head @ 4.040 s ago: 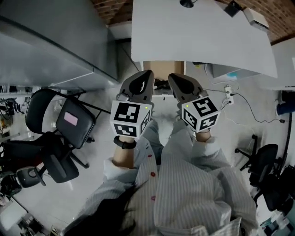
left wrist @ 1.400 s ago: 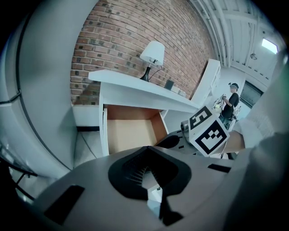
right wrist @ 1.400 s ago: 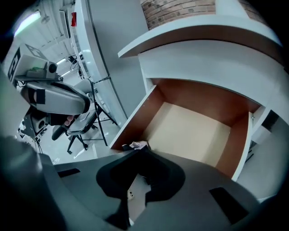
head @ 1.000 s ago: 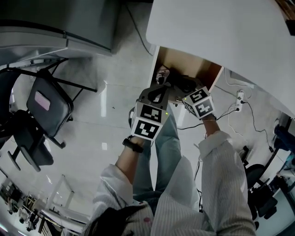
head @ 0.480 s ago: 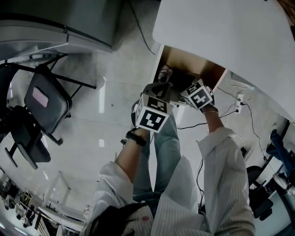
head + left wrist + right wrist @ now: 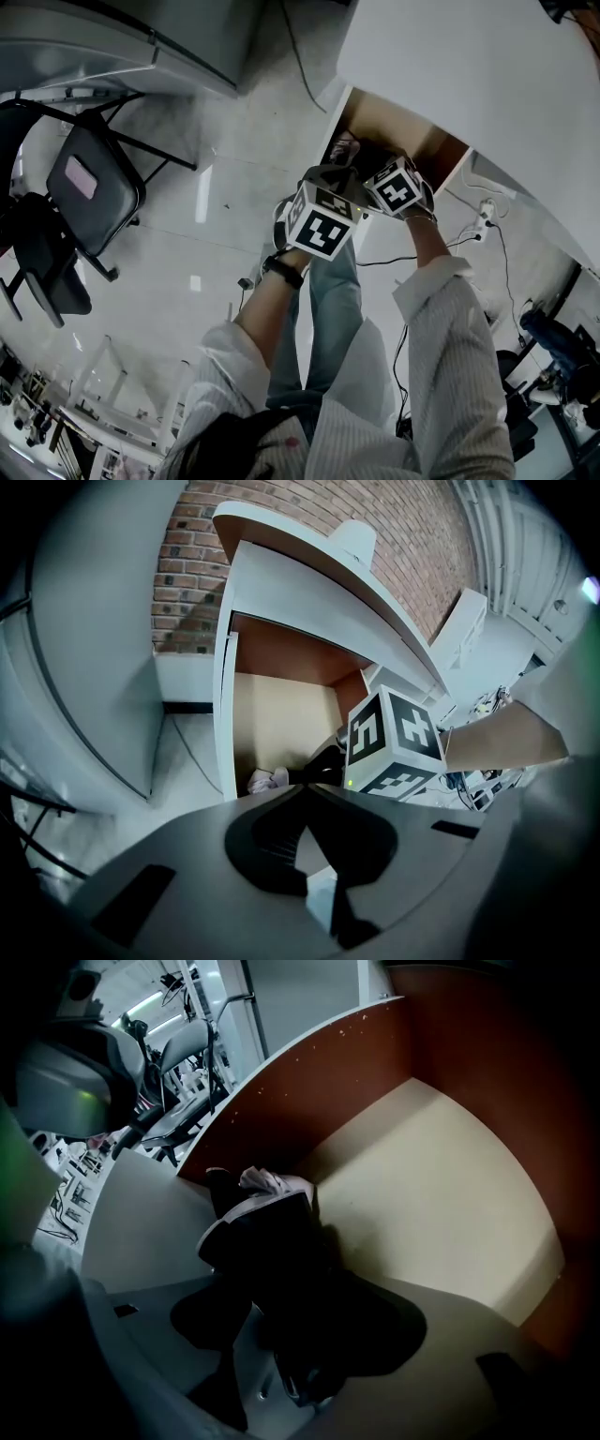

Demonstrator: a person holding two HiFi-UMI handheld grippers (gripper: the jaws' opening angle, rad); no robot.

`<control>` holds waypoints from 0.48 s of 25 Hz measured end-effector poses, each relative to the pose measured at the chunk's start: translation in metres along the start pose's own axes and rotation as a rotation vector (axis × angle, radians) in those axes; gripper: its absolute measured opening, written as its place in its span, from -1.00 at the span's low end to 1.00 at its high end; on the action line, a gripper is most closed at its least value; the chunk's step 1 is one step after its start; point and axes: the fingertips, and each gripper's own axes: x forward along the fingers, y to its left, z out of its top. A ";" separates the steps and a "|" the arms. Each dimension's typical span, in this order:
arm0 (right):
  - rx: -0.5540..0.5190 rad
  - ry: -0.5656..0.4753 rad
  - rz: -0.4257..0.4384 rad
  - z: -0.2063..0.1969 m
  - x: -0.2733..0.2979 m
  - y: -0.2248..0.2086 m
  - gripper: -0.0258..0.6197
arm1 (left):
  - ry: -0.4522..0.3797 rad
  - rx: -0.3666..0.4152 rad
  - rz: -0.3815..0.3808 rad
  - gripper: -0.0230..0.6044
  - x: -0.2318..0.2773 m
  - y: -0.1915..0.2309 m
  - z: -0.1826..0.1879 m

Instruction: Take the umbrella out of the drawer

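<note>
The drawer (image 6: 417, 139) stands pulled out under the white desk, its tan floor showing. A black folded umbrella (image 6: 267, 1241) lies at the drawer's near left corner, with a pale pinkish piece (image 6: 272, 1181) at its far end. My right gripper (image 6: 281, 1283) points steeply down into the drawer, its jaws spread wide on either side of the umbrella, the pads not seen pressing it. In the head view the right gripper (image 6: 375, 169) reaches into the drawer. My left gripper (image 6: 333, 180) hovers just before the drawer's front edge. The left gripper (image 6: 305, 803) has its tips together, holding nothing.
The white desk top (image 6: 469, 75) overhangs the drawer's back. A black office chair (image 6: 89, 187) and a grey cabinet (image 6: 141, 47) stand to the left on the pale floor. Cables and a power strip (image 6: 483, 220) lie to the right. A brick wall (image 6: 197, 555) is behind.
Both grippers have sunk toward the drawer. The right one has tipped down into it, over the umbrella; the left has come close beside it.
</note>
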 end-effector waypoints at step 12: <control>-0.118 0.104 -0.017 0.007 0.009 0.006 -0.21 | 0.012 -0.002 -0.019 -0.90 -0.003 -0.001 -0.012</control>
